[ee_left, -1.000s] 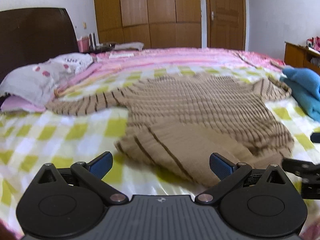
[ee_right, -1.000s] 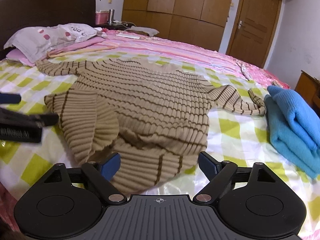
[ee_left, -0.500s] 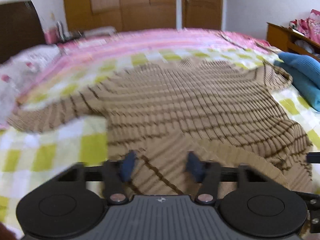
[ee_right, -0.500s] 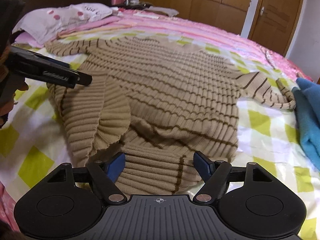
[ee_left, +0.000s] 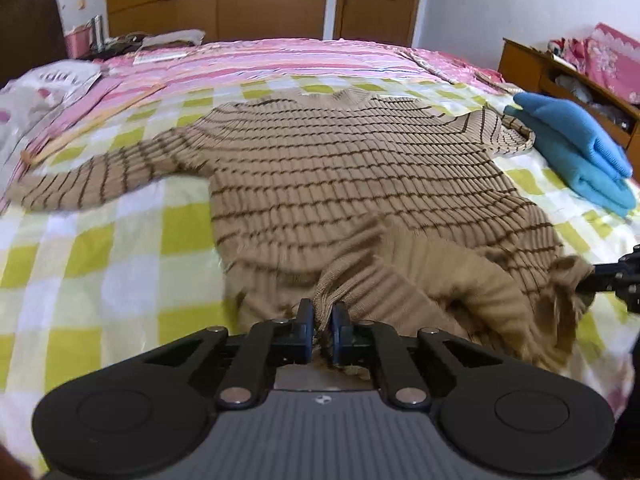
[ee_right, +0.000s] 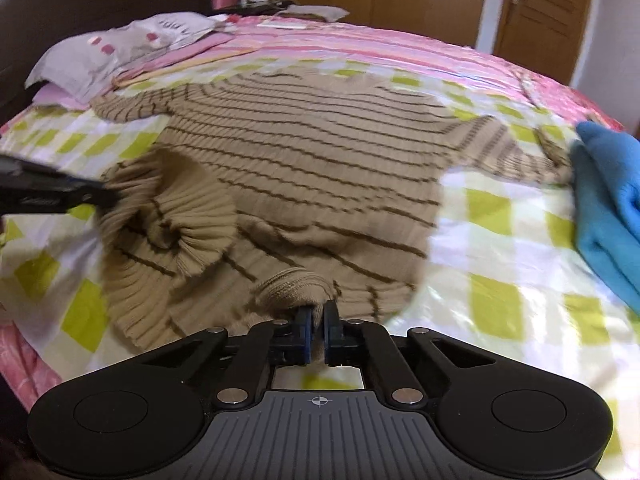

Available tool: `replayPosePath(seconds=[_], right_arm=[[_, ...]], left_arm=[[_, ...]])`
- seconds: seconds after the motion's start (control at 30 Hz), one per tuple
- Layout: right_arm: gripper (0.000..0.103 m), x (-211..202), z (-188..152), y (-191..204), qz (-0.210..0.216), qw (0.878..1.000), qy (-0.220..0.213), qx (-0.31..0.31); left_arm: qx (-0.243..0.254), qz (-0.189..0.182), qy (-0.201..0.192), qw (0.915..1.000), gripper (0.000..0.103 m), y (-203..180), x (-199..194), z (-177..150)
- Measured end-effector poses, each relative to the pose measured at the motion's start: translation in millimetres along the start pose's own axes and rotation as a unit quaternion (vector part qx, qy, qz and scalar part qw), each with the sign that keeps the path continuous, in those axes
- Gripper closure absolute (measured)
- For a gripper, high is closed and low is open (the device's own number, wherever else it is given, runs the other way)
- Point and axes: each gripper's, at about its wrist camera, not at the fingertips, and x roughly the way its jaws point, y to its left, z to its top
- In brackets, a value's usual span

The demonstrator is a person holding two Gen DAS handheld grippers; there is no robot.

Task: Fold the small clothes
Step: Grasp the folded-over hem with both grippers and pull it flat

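Left wrist view: my left tool [ee_left: 320, 334] had just clamped the sweater [ee_left: 360, 184] hem; my right tool [ee_right: 316, 334] likewise, sweater spread ahead on the bed [ee_left: 100, 272]. Thin pinches might have slipped, dropping the fold.

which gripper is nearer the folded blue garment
Right. The right gripper grips the sweater hem on the blue garment side; the left gripper grips the far hem corner.

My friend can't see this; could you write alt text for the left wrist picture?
The left tool is shut on the near hem of a tan striped sweater spread over a checked bedspread. A folded blue garment lies to the right.
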Motion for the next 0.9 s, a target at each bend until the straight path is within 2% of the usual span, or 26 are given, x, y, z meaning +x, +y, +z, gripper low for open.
replayPosePath(seconds=[0.23,0.37,0.47,0.53,0.57,0.6,0.67,0.7,0.77,0.83,0.9], right_arm=[[0.101,-24.1,-30.4,-35.5,-0.035,0.998,0.041,0.031],[0.100,-35.6,-42.4,-45.3,-0.057,0.996,0.047,0.044],[0.086,-38.4,-37.9,-43.6,-0.043,0.997,0.033,0.059],[0.084,-34.2,-32.2,-39.9,-0.018,0.997,0.027,0.074],[0.076,-29.9,-29.3,-37.0,-0.004,0.996,0.023,0.081],[0.062,-24.6,-26.3,-34.2,0.004,0.996,0.021,0.087],[0.053,-11.0,-22.6,-28.5,0.007,0.995,0.028,0.098],[0.052,-4.9,-22.0,-25.5,0.015,0.994,0.029,0.101],[0.052,8.2,-23.4,-19.9,0.015,0.994,0.038,0.106],[0.058,19.8,-26.6,-16.0,0.021,0.993,0.050,0.107],[0.083,22.5,-31.8,-14.7,0.018,0.994,0.051,0.098]], left_arm=[[-0.015,0.038,0.019,0.9990,0.089,12.5,-42.9,-38.3],[-0.009,0.066,0.009,0.9978,0.088,12.3,-56.9,-46.5],[0.001,0.061,-0.013,0.9980,0.088,2.7,-62.1,-41.1],[0.007,0.046,-0.023,0.9986,0.086,-9.0,-57.9,-33.8],[0.008,0.040,-0.026,0.9988,0.085,-15.0,-54.6,-30.9],[0.009,0.032,-0.027,0.9991,0.081,-21.5,-49.4,-28.1],[0.006,0.017,-0.023,0.9996,0.075,-31.4,-37.6,-24.4],[0.004,0.013,-0.018,0.9997,0.073,-36.6,-31.2,-24.0],[0.006,0.008,-0.006,0.9999,0.072,-45.8,-17.8,-25.2],[0.012,0.008,0.010,0.9998,0.071,-52.3,-6.3,-28.6],[0.018,0.015,0.027,0.9993,0.071,-57.0,1.1,-33.1]])
